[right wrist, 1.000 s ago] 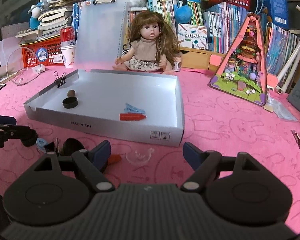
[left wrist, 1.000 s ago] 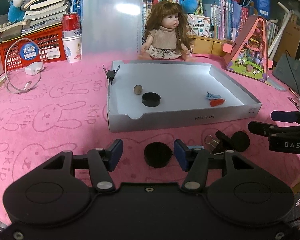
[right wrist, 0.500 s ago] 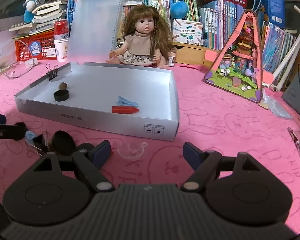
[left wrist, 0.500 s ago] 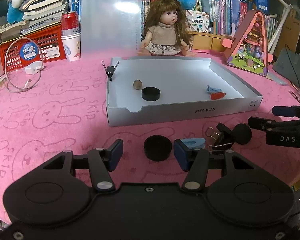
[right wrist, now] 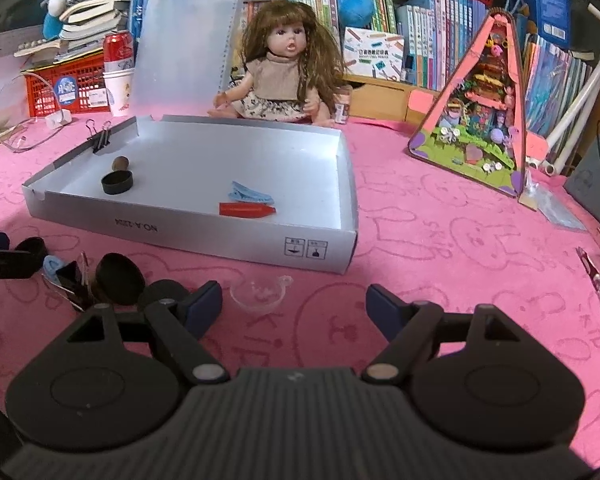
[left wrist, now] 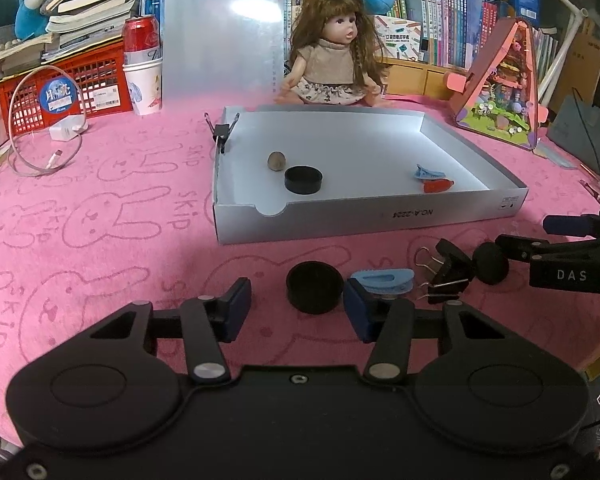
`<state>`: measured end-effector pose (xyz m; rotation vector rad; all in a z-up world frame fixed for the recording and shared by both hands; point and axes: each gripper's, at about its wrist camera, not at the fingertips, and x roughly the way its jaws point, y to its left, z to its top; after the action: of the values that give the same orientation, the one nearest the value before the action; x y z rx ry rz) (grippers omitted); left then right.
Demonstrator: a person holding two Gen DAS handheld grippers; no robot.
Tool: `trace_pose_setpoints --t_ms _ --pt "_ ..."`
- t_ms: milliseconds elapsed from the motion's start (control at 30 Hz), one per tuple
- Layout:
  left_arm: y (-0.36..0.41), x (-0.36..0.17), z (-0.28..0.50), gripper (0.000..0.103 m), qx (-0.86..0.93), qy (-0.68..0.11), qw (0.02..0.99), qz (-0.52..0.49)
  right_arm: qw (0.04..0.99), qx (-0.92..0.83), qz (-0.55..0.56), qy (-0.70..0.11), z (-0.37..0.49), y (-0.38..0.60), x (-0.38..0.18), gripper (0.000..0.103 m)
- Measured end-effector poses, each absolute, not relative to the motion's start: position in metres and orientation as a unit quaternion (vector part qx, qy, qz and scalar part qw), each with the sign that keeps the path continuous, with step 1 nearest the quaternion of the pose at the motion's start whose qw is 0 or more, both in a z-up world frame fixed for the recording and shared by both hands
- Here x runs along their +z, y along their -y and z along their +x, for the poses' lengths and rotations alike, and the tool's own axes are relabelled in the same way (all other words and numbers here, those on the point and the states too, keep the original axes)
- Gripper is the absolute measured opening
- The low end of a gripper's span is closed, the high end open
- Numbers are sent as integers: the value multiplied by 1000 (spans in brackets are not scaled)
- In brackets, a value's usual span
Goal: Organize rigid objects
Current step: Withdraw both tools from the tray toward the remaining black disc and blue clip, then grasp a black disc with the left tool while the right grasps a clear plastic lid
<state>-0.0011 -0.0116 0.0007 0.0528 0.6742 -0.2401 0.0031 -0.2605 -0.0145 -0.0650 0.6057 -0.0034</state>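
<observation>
A grey box lid (left wrist: 340, 220) (right wrist: 204, 236) lies on the pink cloth. It holds a black cap (left wrist: 303, 179), a brown nut (left wrist: 277, 160), a blue clip (left wrist: 430, 172) and a red piece (left wrist: 438, 186). My left gripper (left wrist: 296, 308) is open, with a loose black cap (left wrist: 315, 286) between its fingers, nearer the right one. A blue clip (left wrist: 382, 280), a binder clip (left wrist: 444, 276) and a black disc (left wrist: 490, 268) lie to its right. My right gripper (right wrist: 294, 306) is open over the cloth, with a clear plastic piece (right wrist: 260, 294) just ahead of it.
A doll (left wrist: 332, 64) sits behind the box. A binder clip (left wrist: 220, 130) grips the box's left rim. A red crate (left wrist: 60, 88), can, paper cup and white cable stand at far left. A pink triangular toy house (right wrist: 484, 112) and books stand at right.
Both grippers have drawn back a little from the box, so the loose items in front of it show more fully. The jaws stay open.
</observation>
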Motion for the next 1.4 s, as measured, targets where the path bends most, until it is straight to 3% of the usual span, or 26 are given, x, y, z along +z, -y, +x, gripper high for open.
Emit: trace_pose_setpoints --t_ms 267,567,833,1100,1167,1400 --pt "11 0 0 42 -108 -328 938 23 953 2 -25 -302 5 262 -16 81" --pt "6 0 6 39 -94 -328 940 20 954 1 -30 -299 10 257 -16 69" --pt "8 -3 10 39 -90 -326 941 26 956 11 -27 -293 9 254 -17 51" --pt "12 -4 11 35 -86 -326 941 39 957 16 -29 -287 6 249 -17 40" --pt "13 -4 11 30 -84 -326 941 38 957 15 -29 -287 6 249 -17 39" --pt "13 3 7 30 -93 -316 943 37 958 8 -16 -288 6 250 -17 38"
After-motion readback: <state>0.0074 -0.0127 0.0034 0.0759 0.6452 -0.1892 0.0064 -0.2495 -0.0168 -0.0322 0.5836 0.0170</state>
